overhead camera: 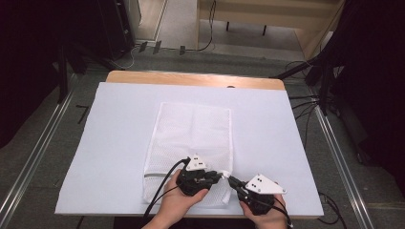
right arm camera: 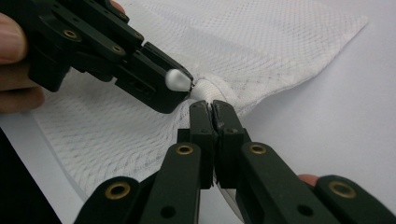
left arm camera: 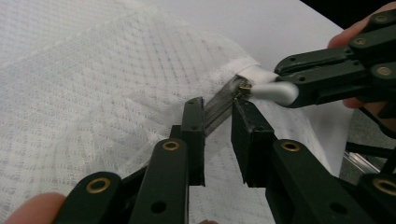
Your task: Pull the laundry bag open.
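The mesh bag's (overhead camera: 191, 143) near right corner is hidden under both tongs, and the person's forearms are cut off.

This looks like a lab or recording studio set up for handling trials, not a home. A wooden table (overhead camera: 193, 79) covered by a white sheet (overhead camera: 119, 143) stands on grey carpet (overhead camera: 43, 152), with metal floor rails (overhead camera: 33, 148) along both sides, black stands (overhead camera: 64, 71) and dark drapes (overhead camera: 377, 71) at the edges, and loose cables (overhead camera: 305, 102) trailing across the floor. Beyond the fingers (overhead camera: 174, 202) that hold the instrumented tools at the near edge, the floor runs on to pale wooden furniture (overhead camera: 277, 19) at the back.
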`<state>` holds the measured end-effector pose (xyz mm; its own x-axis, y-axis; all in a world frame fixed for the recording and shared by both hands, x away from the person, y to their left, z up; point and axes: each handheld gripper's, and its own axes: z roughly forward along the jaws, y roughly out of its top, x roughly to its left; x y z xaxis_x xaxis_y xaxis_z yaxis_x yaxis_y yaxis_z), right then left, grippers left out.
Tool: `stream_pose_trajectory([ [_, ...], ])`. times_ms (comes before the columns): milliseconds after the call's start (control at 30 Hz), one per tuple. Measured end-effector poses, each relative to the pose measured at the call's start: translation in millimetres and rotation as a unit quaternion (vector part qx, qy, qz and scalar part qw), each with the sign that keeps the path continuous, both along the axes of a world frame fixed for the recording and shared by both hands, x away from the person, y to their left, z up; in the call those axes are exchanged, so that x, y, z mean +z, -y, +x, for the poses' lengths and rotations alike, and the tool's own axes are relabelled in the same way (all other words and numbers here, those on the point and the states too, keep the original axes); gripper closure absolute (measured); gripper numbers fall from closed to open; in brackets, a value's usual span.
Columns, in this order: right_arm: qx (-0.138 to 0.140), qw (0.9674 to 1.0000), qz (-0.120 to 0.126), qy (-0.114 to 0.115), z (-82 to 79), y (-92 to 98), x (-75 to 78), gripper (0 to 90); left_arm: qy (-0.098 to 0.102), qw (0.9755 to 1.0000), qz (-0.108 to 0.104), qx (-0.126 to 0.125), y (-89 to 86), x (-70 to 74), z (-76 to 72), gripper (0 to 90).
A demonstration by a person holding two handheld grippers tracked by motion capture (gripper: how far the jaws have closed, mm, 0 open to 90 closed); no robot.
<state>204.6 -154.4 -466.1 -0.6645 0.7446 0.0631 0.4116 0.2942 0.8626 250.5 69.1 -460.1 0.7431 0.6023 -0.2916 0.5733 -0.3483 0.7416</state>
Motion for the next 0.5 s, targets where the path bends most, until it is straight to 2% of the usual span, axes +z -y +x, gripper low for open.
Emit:
stream_pose_trajectory([
  [133, 0.004, 1.0000, 0.001, 0.001, 0.0, -1.5, -0.3, 89.6, 0.001, 0.9999, -0.006, -0.016, 1.2, 2.3, -3.2, 72.4],
  [267, 0.006, 1.0000, -0.006, 0.005, -1.0, -3.0, 0.1, 89.6, -0.001, 0.9998, -0.006, -0.017, 0.6, 2.8, -4.1, 72.0],
  [500, 0.008, 0.9999, -0.007, 0.005, -0.6, -2.7, -0.4, 89.6, -0.007, 0.9996, -0.019, -0.020, -2.0, 5.1, -3.2, 76.3],
])
